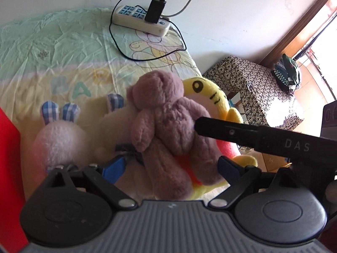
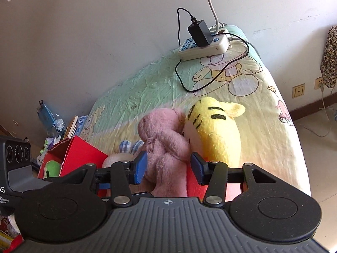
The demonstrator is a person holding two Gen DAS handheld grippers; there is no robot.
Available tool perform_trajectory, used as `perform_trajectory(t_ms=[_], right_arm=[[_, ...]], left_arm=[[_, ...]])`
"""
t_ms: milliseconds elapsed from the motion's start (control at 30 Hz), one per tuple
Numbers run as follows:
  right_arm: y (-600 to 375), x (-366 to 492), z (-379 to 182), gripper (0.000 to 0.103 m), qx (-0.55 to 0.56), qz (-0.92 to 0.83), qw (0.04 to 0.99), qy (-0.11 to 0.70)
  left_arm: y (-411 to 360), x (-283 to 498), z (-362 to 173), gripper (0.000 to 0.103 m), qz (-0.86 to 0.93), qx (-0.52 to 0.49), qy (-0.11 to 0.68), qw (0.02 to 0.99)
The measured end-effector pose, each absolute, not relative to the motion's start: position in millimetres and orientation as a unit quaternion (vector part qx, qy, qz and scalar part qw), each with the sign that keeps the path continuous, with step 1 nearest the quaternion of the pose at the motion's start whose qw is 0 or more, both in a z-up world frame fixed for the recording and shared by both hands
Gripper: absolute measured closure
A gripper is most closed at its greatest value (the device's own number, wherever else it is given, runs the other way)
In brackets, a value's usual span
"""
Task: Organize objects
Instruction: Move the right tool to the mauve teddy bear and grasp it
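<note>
Room: a bed against a pale wall, covered with a crumpled cartoon-print bedsheet (image 2: 147, 88) in green and yellow; tiled floor to the right.
Far end of bed: a white power strip (image 2: 203, 47) with a black adapter (image 2: 199, 32) plugged in, its black cable looping over the sheet.
Pink teddy bear (image 1: 168, 126): lies in the middle of the bed on top of the other soft toys, leaning against the yellow one on its right.
Yellow tiger plush (image 2: 217, 135): just right of the bear and touching it, black stripes on its head.
Bunny plush (image 1: 61, 135): pale pink with blue checked ears, left of the bear, partly under it.
Red box (image 2: 82, 158): at the left edge of the bed, open, a green toy inside.
Left gripper (image 1: 170, 164): jaws spread wide, one blue pad on each side of the bear's legs; neither pad seems to press on it.
Right gripper (image 2: 167, 166): jaws about half open around the bear's lower body; the left pad touches the fur, the right pad stands just clear, so no firm grip shows.
Side table: a stand under a patterned cloth (image 1: 252, 84), right of the bed.
</note>
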State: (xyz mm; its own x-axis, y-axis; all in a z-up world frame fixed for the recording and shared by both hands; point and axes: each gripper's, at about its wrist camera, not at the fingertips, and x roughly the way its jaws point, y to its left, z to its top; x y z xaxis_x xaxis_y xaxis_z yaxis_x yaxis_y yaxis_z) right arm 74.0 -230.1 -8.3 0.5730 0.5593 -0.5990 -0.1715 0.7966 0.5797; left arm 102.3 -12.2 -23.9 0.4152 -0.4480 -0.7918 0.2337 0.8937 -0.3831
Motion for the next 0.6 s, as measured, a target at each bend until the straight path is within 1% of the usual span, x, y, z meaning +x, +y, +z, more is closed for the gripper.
perform_trajectory(t_ms=[133, 367, 433, 467, 600], right_arm=[[-226, 81, -14, 0.053, 0.235, 0.228, 0.850, 0.414], [-223, 88, -20, 0.053, 0.248, 0.240, 0.842, 0.415], [-222, 87, -19, 0.056, 0.245, 0.245, 0.841, 0.415], [-222, 86, -18, 0.059, 0.245, 0.246, 0.841, 0.416], [-222, 83, -17, 0.065, 0.251, 0.260, 0.829, 0.427]], left_arm=[[-12, 111, -28, 0.009, -0.212, -0.115, 0.501, 0.831], [-14, 120, -35, 0.016, -0.237, -0.129, 0.508, 0.818], [-14, 118, -32, 0.017, -0.236, -0.118, 0.503, 0.823], [-14, 116, -30, 0.019, -0.236, -0.114, 0.500, 0.825], [-9, 108, -22, 0.025, -0.230, -0.093, 0.487, 0.837]])
